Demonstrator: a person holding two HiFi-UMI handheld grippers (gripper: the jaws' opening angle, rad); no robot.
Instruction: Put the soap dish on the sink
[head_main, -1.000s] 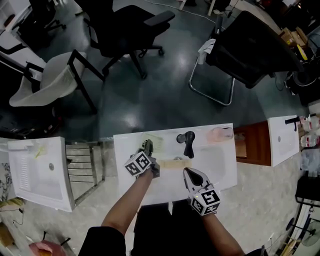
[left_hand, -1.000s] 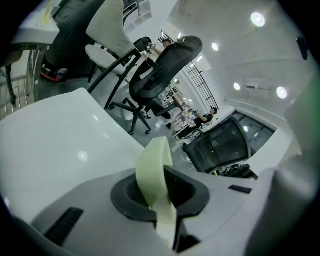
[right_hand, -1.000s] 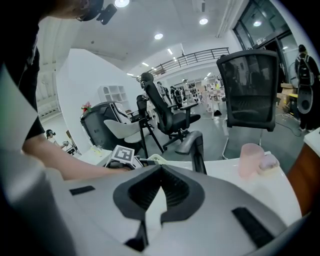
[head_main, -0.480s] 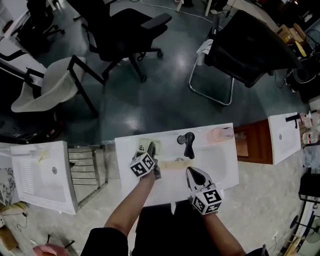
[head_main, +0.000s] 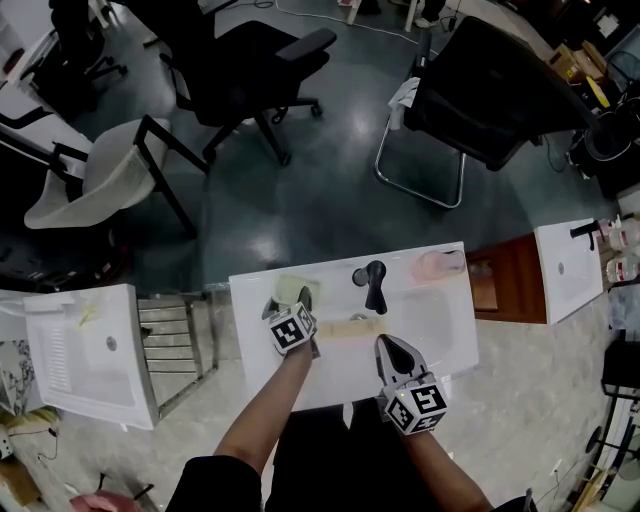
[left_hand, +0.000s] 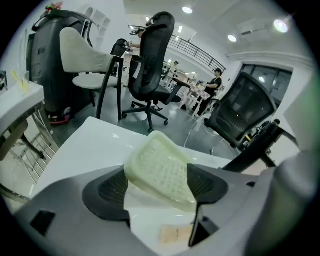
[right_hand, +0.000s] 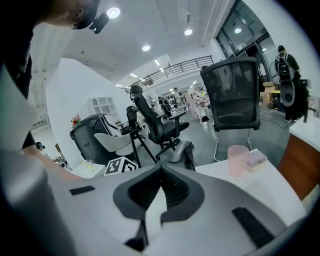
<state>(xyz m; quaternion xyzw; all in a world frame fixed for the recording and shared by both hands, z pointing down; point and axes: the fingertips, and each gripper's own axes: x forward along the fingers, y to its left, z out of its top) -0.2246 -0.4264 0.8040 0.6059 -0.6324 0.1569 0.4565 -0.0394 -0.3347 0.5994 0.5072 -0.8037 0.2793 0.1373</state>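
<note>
Black office chairs on a dark floor behind, and up front the white ceramic sink (head_main: 450, 340). The pale green ribbed plastic soap dish (head_main: 292, 288) rests on its back-left ledge, so placement looks done. The left gripper (left_hand: 159, 186) has just been opening its jaws, which stand wide with the pads clear of the dish between them. The right gripper (right_hand: 159, 192) is pressed together and empty. Only backing away seems left.

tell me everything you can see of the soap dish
The soap dish is a pale yellow-green rounded rectangle, plastic-looking, with a dimpled top, empty. It lies on the sink's white top, left of the tap, between the left tongs, whose jaws have just been opening.
</note>
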